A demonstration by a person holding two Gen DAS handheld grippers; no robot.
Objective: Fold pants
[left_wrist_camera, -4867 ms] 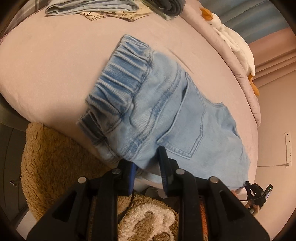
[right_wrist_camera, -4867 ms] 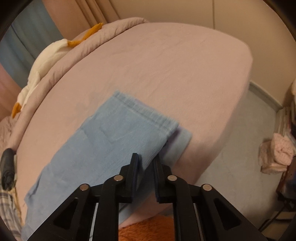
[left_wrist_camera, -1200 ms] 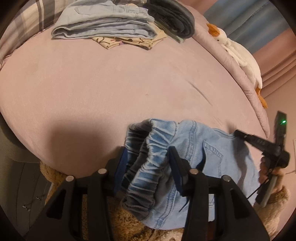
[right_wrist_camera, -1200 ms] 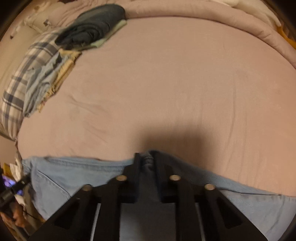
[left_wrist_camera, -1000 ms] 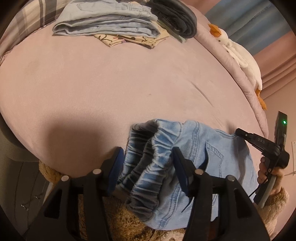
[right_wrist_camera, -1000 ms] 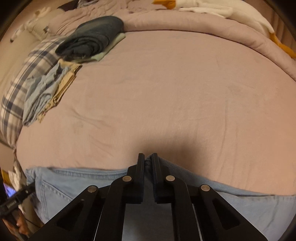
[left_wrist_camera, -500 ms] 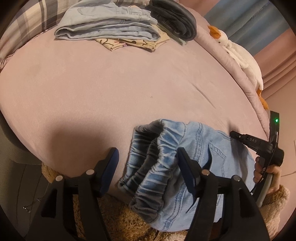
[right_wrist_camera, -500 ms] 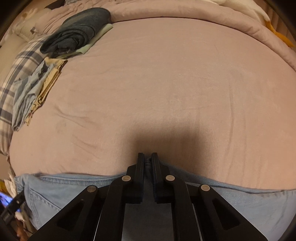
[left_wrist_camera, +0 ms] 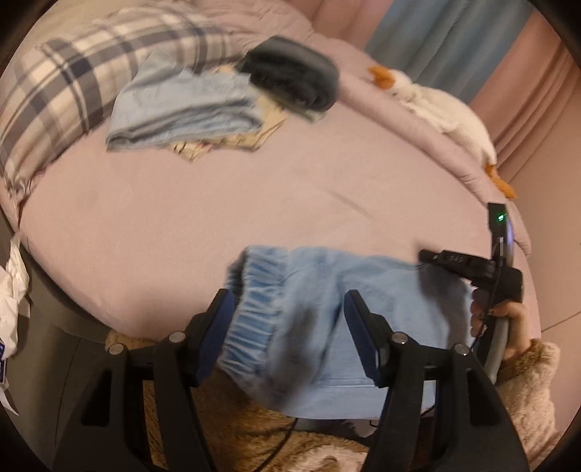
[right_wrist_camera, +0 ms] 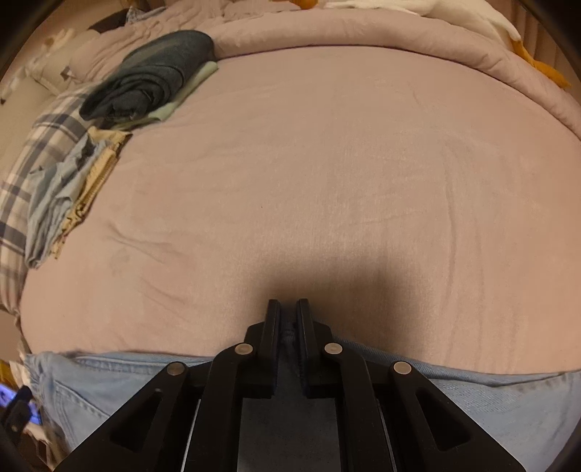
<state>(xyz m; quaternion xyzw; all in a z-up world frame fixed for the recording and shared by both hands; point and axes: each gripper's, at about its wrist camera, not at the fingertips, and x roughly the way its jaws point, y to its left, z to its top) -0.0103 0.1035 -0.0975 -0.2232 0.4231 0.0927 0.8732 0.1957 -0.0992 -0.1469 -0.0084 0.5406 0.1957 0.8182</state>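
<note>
One pair of light-blue denim pants (left_wrist_camera: 326, 316) lies folded at the near edge of the pink bed (left_wrist_camera: 203, 218), at about six o'clock in the left wrist view, its gathered elastic waistband (left_wrist_camera: 254, 308) turned toward seven o'clock and partly overhanging the mattress edge. In the right wrist view the same pants (right_wrist_camera: 490, 395) run as a band along the bottom of the picture, from eight o'clock to four o'clock.

The left gripper (left_wrist_camera: 287, 312) hangs just above the waistband with its two blue-padded fingers (left_wrist_camera: 218, 323) standing apart; the denim shows between them, yet the pads do not press on it. Its jaws have just been opening. The right gripper (right_wrist_camera: 288, 312) has its jaws drawn together, clamped on a pinch of the pants' upper fold. From the left wrist view that gripper (left_wrist_camera: 432, 257) appears at three o'clock, held by a hand (left_wrist_camera: 504, 323) in a fuzzy tan sleeve (left_wrist_camera: 526, 392).

Farther out, at eleven o'clock in the left wrist view, a stack of folded clothes (left_wrist_camera: 181, 109) sits on the bed beside a dark rolled garment (left_wrist_camera: 294, 80) at twelve o'clock, with a plaid pillow (left_wrist_camera: 54, 87) at ten o'clock. A white plush duck (left_wrist_camera: 439, 105) lies along the rolled duvet (right_wrist_camera: 363, 29) at one o'clock. That view is somewhat motion-blurred.
</note>
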